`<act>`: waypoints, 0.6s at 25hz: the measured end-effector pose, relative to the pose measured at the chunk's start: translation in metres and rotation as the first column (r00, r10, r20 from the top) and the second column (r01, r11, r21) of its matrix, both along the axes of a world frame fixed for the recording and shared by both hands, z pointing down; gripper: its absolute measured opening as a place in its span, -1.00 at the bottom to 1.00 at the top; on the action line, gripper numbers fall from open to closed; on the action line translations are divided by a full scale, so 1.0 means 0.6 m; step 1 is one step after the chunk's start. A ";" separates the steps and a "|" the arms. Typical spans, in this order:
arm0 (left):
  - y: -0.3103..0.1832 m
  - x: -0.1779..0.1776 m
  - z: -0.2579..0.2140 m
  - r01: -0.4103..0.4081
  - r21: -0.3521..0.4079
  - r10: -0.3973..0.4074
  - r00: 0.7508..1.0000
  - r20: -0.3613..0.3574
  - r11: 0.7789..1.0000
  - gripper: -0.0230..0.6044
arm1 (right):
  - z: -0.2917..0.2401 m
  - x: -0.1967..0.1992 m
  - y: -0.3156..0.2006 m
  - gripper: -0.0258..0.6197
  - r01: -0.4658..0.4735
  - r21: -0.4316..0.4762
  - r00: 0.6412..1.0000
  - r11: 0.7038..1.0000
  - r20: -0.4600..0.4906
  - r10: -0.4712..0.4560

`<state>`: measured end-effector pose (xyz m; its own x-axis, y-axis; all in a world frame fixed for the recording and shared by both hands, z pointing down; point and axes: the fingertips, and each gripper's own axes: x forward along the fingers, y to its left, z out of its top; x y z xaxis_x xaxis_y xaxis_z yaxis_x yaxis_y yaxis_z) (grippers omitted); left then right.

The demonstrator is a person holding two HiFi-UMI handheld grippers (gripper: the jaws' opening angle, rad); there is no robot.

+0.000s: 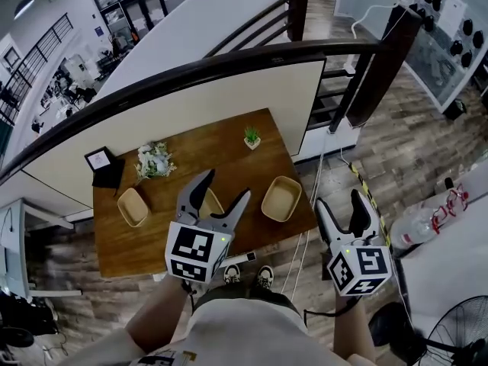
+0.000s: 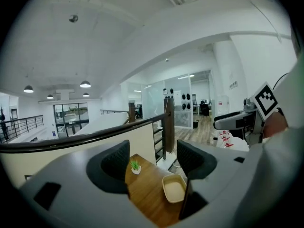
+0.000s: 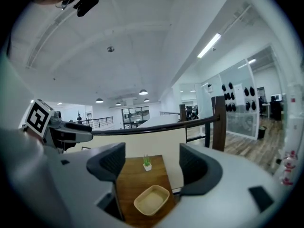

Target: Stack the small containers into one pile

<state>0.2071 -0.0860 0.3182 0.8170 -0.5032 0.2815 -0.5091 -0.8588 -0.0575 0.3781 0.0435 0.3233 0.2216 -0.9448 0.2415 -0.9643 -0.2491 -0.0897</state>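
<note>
Small shallow beige containers (image 1: 280, 198) lie apart and unstacked on the brown wooden bench (image 1: 229, 151), in front of a tiny potted green plant (image 1: 252, 137). The left gripper (image 1: 226, 185) and right gripper (image 1: 338, 200) hang high above them, jaws spread and empty, apparently ready to begin gathering.

Table (image 1: 236, 158) brown woodgrain. Small containers (image 1: 280, 199) pale beige. Potted plant (image 1: 252, 137) green, pot white. Left gripper (image 1: 226, 184), right gripper (image 1: 337, 199): grey bodies, black jaws, black-and-white marker cubes.
</note>
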 end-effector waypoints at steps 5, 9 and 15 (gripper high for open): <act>-0.029 0.017 0.037 -0.031 -0.073 0.031 1.000 0.002 0.997 0.07 | 0.049 0.007 -0.027 0.17 -0.031 -0.043 0.999 0.999 0.041 0.033; -0.043 0.049 0.089 -0.069 -0.158 0.075 0.997 0.032 0.985 0.07 | 0.110 0.021 -0.050 0.12 -0.055 -0.096 0.991 0.994 0.119 0.066; -0.057 0.102 0.200 -0.122 -0.284 0.153 0.984 0.089 0.951 0.07 | 0.221 0.040 -0.081 0.10 -0.077 -0.205 0.976 0.976 0.184 0.116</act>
